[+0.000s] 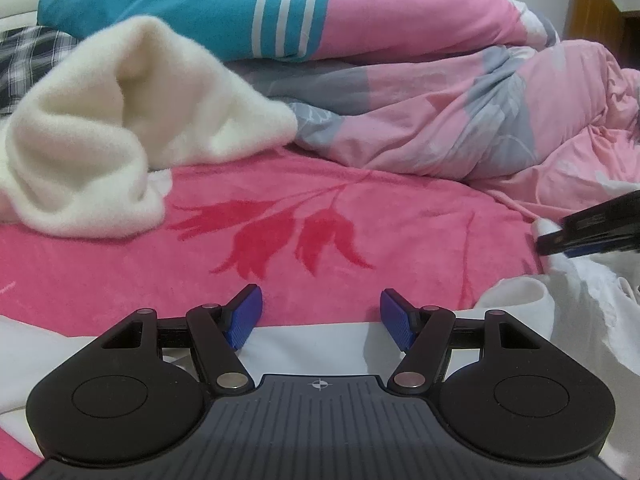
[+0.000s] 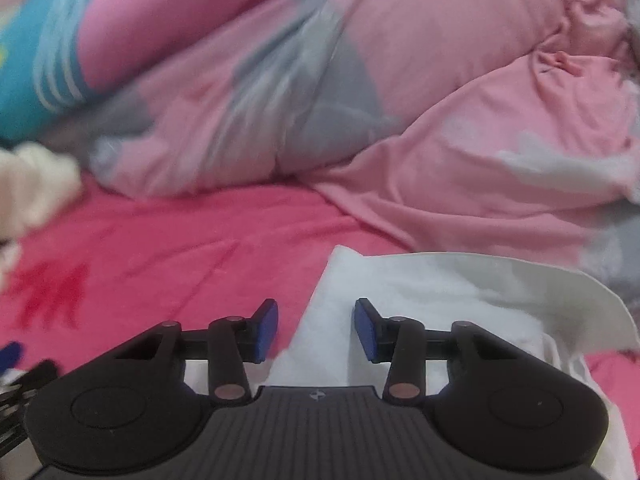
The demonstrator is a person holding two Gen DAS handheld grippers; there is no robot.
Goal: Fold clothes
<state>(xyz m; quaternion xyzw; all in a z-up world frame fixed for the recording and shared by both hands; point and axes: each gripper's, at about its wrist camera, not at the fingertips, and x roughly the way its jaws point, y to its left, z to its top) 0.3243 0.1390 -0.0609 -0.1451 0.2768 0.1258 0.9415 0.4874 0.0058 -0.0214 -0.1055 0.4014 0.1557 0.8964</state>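
Since the whole work surface is a bed, everything sits soft: a hot-pink blanket [image 1: 320, 208] with a red flower print covers the near part, and a rumpled pink-and-grey duvet [image 1: 440, 120] is heaped along the far side with a teal-and-pink pillow [image 1: 224, 4] on top of it. Wooden furniture [image 1: 596, 20] shows at the far right corner of the left wrist view. A fluffy cream garment [image 1: 100, 148] is bunched at the left edge of the blanket, touching the duvet. The white garment [image 2: 420, 300] lies flat at the near edge, one corner pointing up onto the pink, its right side curling up. Left gripper [image 1: 321, 318] hovers over its near strip, blue pads [image 1: 244, 320] spread wide, nothing between them. Right gripper [image 2: 316, 330] sits over the garment's left edge, jaws also spread and empty; that view is motion-blurred. The right gripper's fingers also poke in at the right border of the left view. Open blanket between the two garments is bare; duvet blocks the far side.
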